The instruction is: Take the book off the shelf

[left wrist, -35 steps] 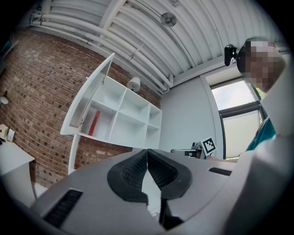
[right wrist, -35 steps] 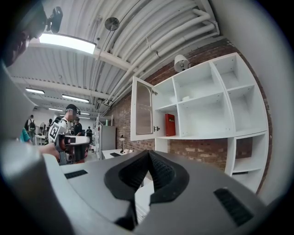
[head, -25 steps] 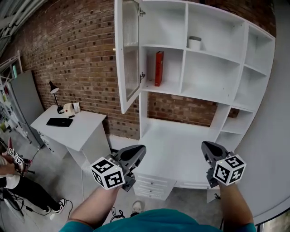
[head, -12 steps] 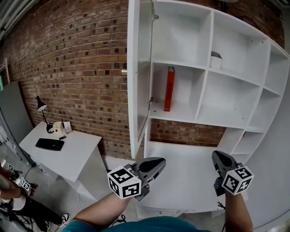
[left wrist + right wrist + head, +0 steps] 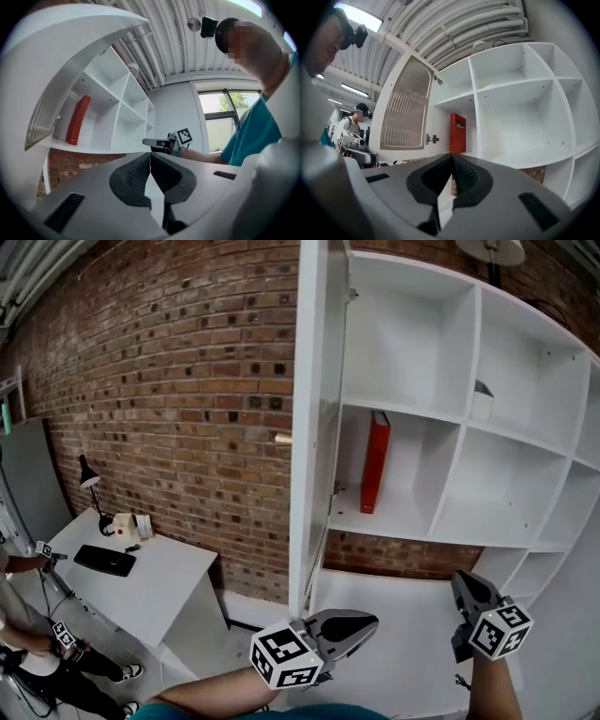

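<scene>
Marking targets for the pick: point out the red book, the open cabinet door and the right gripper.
red book (image 5: 375, 463), head view, middle of its red face.
cabinet door (image 5: 309, 427), head view, its white frame.
right gripper (image 5: 461, 579), head view, the tip where its shut jaws meet.

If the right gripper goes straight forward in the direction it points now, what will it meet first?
Probably the red book, which stands upright straight ahead of the shut right gripper in its own view. Depth is unclear, so the shelf board under the book might come first.
</scene>
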Demonstrator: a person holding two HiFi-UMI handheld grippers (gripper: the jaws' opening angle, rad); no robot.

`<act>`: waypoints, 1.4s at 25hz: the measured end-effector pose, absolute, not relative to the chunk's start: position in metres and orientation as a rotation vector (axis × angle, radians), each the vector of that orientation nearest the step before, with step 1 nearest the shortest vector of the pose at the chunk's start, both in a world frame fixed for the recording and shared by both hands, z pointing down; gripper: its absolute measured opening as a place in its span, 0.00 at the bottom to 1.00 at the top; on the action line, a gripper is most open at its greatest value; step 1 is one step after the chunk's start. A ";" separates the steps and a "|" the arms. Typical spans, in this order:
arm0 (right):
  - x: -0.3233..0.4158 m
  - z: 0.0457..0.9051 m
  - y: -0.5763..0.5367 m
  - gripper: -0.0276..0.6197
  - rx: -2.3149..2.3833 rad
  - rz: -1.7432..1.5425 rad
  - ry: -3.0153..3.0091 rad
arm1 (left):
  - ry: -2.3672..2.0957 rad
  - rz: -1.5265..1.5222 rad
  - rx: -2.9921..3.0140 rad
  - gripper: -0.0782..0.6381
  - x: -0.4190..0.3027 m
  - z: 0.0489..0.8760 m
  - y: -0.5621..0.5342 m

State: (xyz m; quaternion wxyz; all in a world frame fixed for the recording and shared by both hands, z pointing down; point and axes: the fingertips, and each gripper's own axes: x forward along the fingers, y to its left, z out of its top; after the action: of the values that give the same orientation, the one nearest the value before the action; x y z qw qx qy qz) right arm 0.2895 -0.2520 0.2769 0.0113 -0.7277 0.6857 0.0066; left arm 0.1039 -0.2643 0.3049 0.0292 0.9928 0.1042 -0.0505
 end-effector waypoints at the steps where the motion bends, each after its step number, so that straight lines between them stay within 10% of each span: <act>1: 0.292 0.275 -0.256 0.08 -2.260 0.026 2.147 | 0.313 -0.160 3.056 0.13 0.105 0.304 -0.265; 23: 0.375 0.213 -0.311 0.08 -1.980 0.136 2.428 | -0.729 -0.267 3.088 0.14 0.215 0.212 -0.406; 35: 0.397 0.202 -0.328 0.08 -2.079 0.131 2.364 | -0.989 -0.094 2.972 0.52 0.277 0.191 -0.521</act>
State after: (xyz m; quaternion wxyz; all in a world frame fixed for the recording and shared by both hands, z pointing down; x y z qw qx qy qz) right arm 0.3975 -0.3284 0.2017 -0.0048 -0.6598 0.7503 0.0417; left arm 0.2769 -0.5206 0.1907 0.0038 0.9484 -0.3156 -0.0301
